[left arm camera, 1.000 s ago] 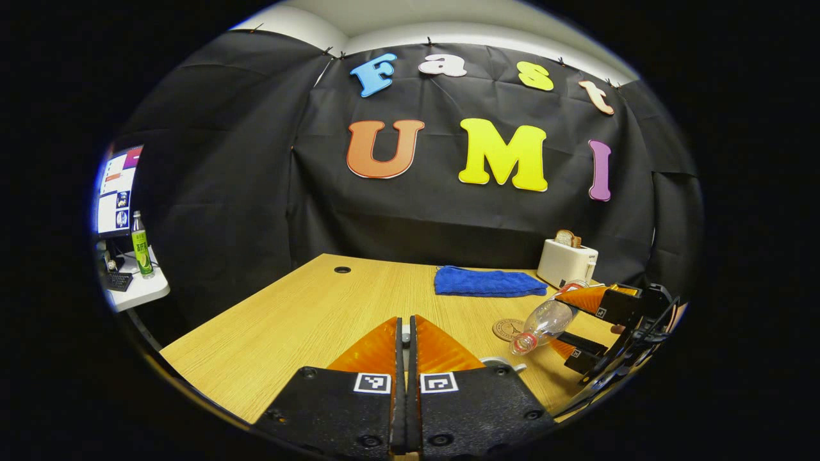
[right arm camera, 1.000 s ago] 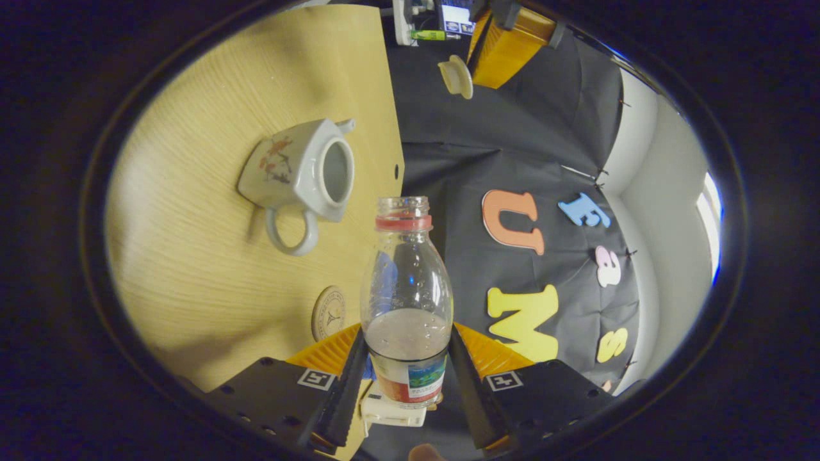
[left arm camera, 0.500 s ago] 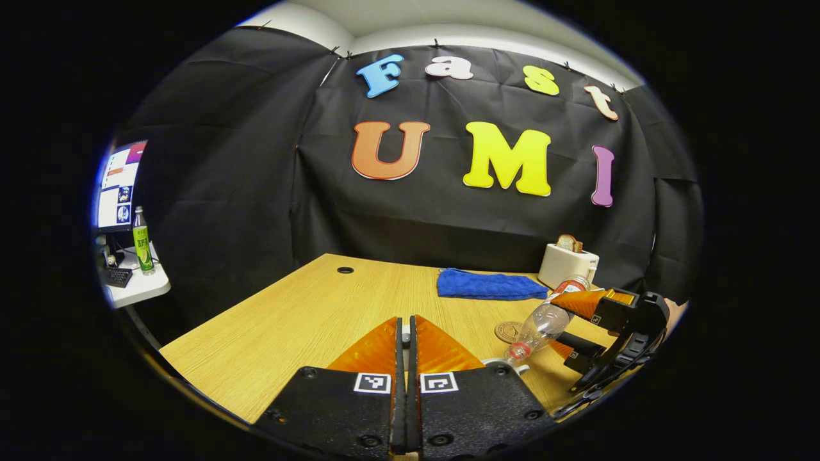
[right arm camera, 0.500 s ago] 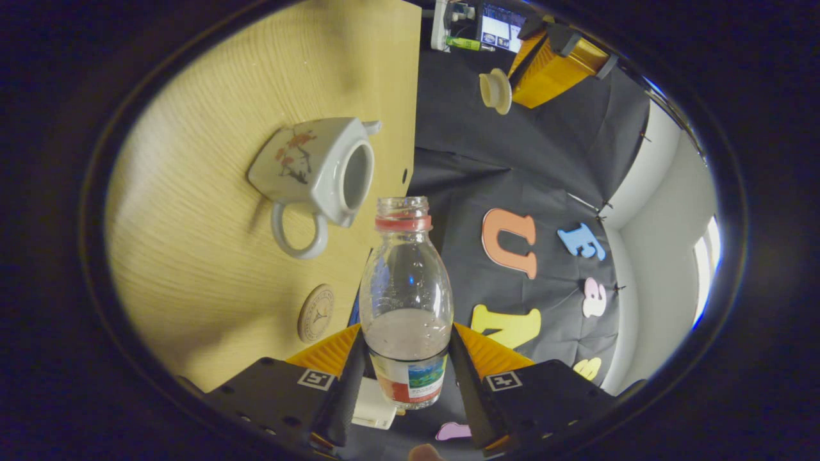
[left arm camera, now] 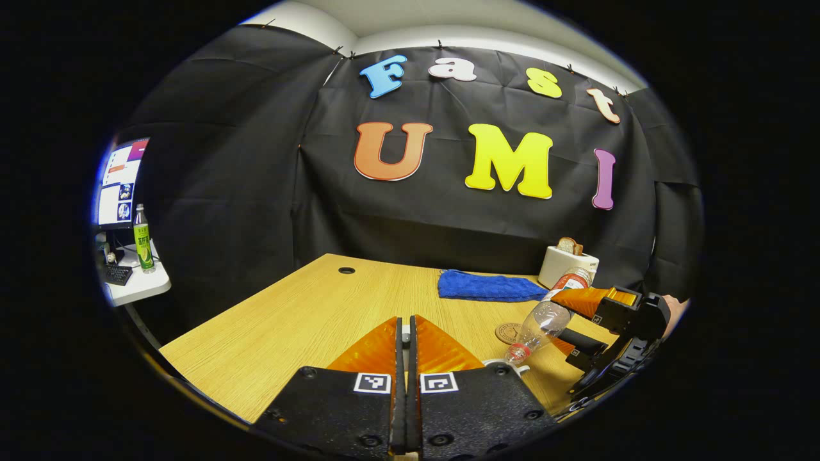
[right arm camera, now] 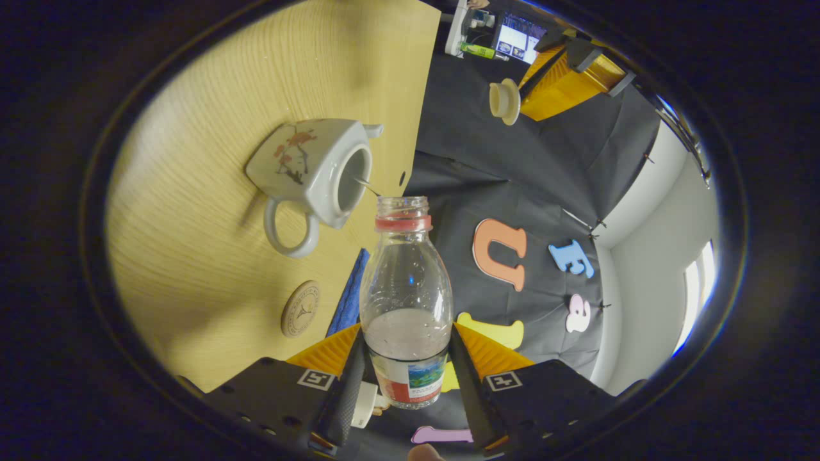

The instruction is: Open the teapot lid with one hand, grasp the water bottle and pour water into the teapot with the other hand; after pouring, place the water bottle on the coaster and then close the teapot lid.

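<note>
Right hand-held gripper (right arm camera: 402,378) is clamped on the water bottle (right arm camera: 406,301), which is tipped with its mouth toward the open teapot (right arm camera: 312,173) on the worktop (right arm camera: 211,192); a thin stream reaches the opening. Left hand-held gripper (right arm camera: 522,96) is closed on the lid (right arm camera: 503,101), held apart. Coaster (right arm camera: 300,308) lies near the teapot.

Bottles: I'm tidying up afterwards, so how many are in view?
2. The water bottle is tilted in the right gripper over the teapot. A green bottle stands on the side desk. Others may be hidden.
</note>
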`<state>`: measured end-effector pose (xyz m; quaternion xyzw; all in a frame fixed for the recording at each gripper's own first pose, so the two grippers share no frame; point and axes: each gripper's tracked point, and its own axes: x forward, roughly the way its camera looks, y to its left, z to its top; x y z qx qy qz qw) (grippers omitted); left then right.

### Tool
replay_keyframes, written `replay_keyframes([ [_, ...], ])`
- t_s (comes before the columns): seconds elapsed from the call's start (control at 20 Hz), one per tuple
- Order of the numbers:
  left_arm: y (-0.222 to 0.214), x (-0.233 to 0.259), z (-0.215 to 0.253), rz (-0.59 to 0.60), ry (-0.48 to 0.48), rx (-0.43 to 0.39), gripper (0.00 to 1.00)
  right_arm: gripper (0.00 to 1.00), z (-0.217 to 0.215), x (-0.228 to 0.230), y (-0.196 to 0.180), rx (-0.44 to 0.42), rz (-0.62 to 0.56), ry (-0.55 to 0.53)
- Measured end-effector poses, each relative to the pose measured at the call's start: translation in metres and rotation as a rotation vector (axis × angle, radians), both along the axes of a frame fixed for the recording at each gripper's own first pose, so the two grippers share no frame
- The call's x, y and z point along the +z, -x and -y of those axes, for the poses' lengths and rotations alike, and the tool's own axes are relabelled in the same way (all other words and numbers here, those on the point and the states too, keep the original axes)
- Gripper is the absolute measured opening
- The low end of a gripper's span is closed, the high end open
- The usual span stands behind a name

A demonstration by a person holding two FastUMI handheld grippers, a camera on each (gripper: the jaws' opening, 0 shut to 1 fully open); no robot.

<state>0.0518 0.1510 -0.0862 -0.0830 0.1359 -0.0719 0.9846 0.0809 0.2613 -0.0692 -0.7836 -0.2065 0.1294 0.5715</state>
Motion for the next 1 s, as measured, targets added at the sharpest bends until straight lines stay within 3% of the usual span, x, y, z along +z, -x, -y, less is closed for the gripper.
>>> replay_keyframes([
  [1.0, 0.001, 0.005, -0.003, 0.014, -0.008, -0.003, 0.03, 0.70, -0.006, 0.011, 0.010, 0.037, 0.112, 0.099],
])
